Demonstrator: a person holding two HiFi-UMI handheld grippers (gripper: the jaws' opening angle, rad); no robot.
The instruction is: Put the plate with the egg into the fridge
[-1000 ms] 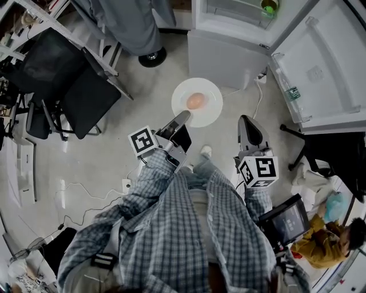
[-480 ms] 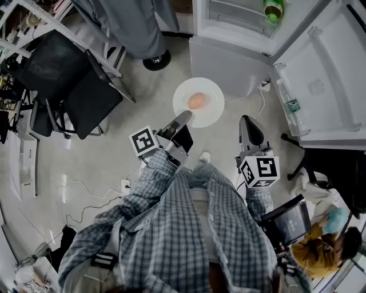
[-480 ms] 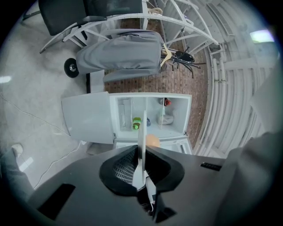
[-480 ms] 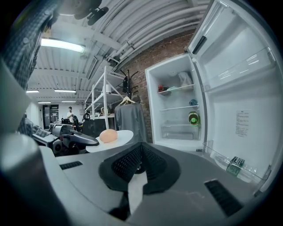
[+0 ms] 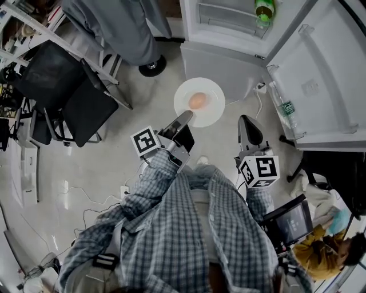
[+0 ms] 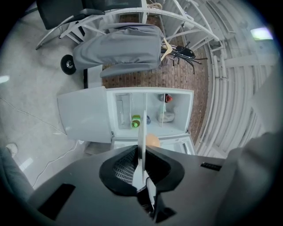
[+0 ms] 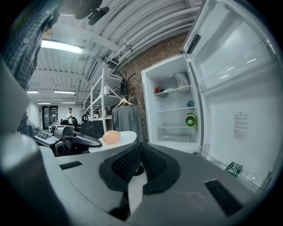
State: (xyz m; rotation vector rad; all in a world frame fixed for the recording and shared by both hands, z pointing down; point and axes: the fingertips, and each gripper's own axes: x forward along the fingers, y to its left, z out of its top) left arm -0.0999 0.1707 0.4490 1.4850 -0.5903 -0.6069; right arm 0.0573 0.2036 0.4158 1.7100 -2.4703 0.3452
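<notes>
Pinching plate rim, left hand-held gripper; egg clearest overhead; right hand-held gripper closed

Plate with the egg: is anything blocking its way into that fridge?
Nothing visible does. The left gripper holds the plate by its rim, facing the fridge, whose door stands wide open. A green bottle sits inside, off to one side.

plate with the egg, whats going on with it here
A person standing before the open fridge holds a gripper in each hand. The left gripper is shut on the rim of the white plate, which carries the egg and is held out short of the fridge. The right gripper is shut and empty beside it. The plate is not inside yet.
</notes>
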